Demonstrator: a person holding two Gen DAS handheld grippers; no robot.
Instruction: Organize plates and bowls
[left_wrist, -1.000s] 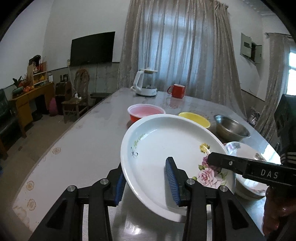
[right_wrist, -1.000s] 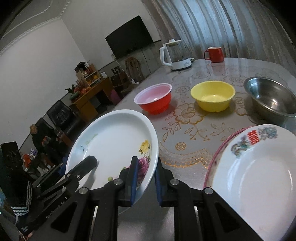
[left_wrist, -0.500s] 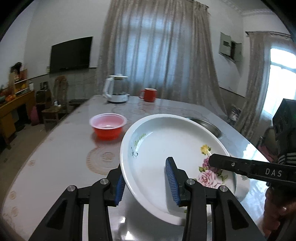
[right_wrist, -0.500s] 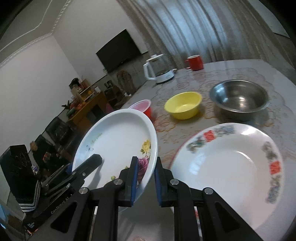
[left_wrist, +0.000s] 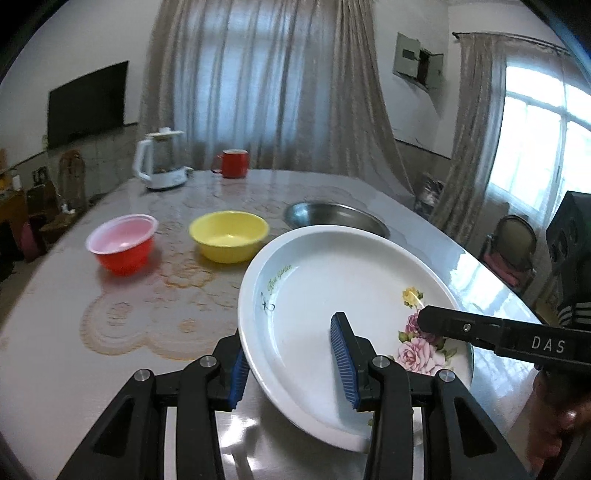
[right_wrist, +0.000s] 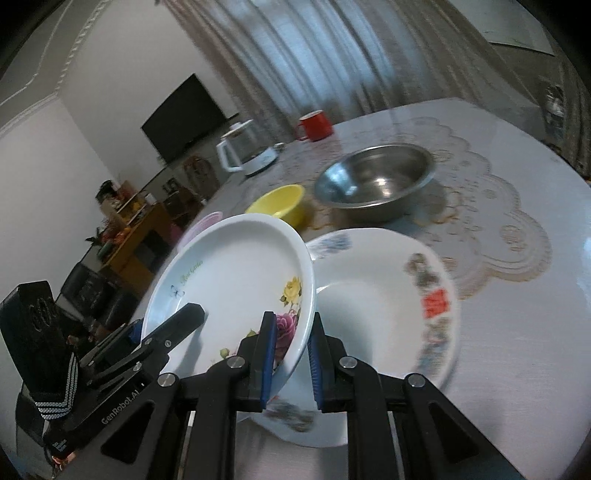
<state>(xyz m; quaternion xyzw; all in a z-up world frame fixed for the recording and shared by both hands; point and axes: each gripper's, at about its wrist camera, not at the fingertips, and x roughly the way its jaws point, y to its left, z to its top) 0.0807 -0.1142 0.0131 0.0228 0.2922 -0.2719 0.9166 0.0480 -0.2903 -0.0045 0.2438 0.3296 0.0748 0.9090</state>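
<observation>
A white rose plate (left_wrist: 332, 295) hangs tilted above the table, held from both sides. My left gripper (left_wrist: 291, 354) is shut on its near left rim, one blue pad under the rim and one inside the dish. My right gripper (right_wrist: 291, 332) is shut on the rim by the pink rose, and its black finger shows as the right gripper (left_wrist: 480, 332) in the left wrist view. A patterned plate (right_wrist: 388, 295) with red marks lies on the table, its left part hidden under the rose plate. The left gripper (right_wrist: 173, 325) reaches in from the lower left.
A red bowl (left_wrist: 123, 247), a yellow bowl (left_wrist: 229, 234) and a steel bowl (right_wrist: 376, 181) stand in a row behind the plates. A white kettle (left_wrist: 159, 166) and a red mug (left_wrist: 232, 162) sit at the far end. The table's edge (left_wrist: 480, 266) curves on the right.
Both grippers have carried the rose plate sideways across the table. It now overlaps the left part of the patterned plate, and the bowls have slid left in the left wrist view.
</observation>
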